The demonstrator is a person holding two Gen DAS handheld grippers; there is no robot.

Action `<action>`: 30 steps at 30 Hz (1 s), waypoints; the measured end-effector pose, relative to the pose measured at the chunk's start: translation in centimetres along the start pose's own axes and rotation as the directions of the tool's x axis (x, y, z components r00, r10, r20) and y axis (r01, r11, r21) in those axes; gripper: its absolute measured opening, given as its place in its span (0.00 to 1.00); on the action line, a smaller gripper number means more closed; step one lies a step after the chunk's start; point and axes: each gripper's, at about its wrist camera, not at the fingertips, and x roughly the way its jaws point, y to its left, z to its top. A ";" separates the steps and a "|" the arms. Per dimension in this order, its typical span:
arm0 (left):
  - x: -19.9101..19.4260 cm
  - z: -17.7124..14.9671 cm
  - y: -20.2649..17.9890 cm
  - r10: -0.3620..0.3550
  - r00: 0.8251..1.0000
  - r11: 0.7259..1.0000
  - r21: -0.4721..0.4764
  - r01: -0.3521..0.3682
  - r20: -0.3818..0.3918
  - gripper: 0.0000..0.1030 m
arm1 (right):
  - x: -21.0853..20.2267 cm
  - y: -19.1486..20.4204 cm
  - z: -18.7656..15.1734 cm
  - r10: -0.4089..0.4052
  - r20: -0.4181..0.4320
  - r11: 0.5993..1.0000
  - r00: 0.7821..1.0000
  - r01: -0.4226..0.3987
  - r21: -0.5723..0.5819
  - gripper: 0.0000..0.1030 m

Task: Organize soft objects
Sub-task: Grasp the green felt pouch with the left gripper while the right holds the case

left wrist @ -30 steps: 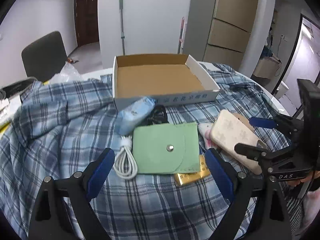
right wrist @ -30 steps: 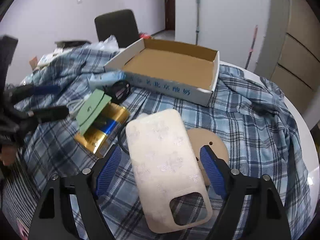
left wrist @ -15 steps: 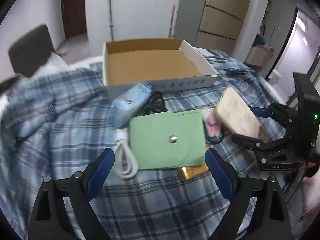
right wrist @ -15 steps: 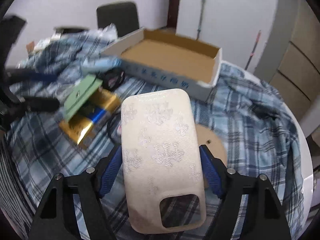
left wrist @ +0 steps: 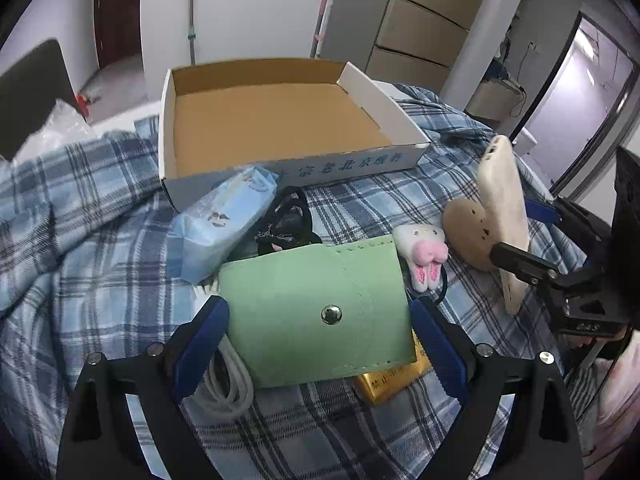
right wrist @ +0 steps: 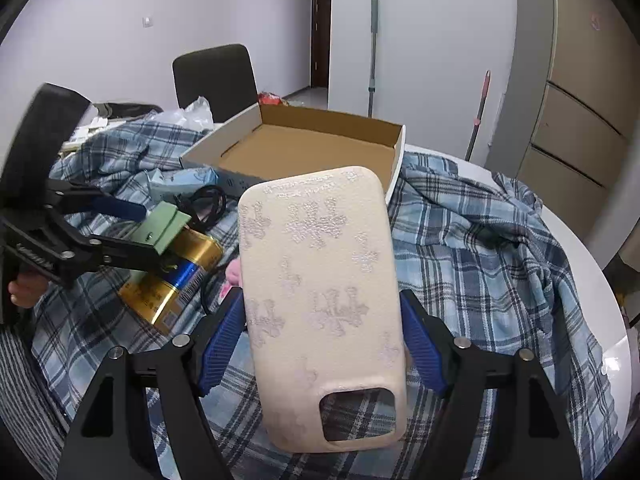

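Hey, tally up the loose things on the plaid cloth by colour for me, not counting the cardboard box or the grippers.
Cream: 1, phone case
Green: 1, snap pouch
Light blue: 1, tissue pack
Gold: 1, packet
White: 2, coiled cable, plush charm
Black: 1, cord
Tan: 1, heart-shaped piece
Total: 8

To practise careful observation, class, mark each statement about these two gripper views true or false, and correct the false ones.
1. The right gripper holds a cream embossed phone case. True.
2. The shallow cardboard box contains a phone. False: nothing shows inside it.
3. The green snap-button felt pouch sits between the left gripper's fingers. True.
4. The blue tissue packet lies inside the box. False: it leans against the box's front wall.
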 end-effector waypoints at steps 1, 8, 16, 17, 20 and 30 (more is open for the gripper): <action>0.2 0.1 0.1 -0.016 1.000 1.000 -0.003 0.016 -0.009 0.91 | -0.2 0.0 -0.1 0.001 0.009 1.000 1.000 -0.001 -0.001 0.72; 0.9 1.0 0.1 0.004 0.999 1.000 0.004 -0.003 -0.050 0.93 | -0.9 0.1 0.1 -0.004 0.039 1.000 0.999 0.004 -0.004 0.72; 3.0 1.4 -1.0 0.077 0.990 0.995 0.071 -0.069 -0.122 1.00 | -1.0 0.3 0.0 -0.005 0.044 1.000 0.999 0.006 -0.014 0.72; 3.1 1.4 -0.9 0.074 0.989 0.996 0.065 -0.066 -0.124 1.00 | -1.0 0.4 0.0 -0.008 0.047 1.000 0.999 0.008 -0.014 0.72; 3.3 1.6 -0.1 0.035 0.989 0.999 0.019 -0.033 -0.143 1.00 | -1.1 0.3 0.1 -0.005 0.050 1.000 0.999 0.006 -0.014 0.72; -1.8 1.6 0.5 -0.008 1.000 1.000 0.017 0.008 0.008 0.37 | -1.5 0.4 0.1 -0.012 0.069 1.000 0.998 0.013 -0.015 0.71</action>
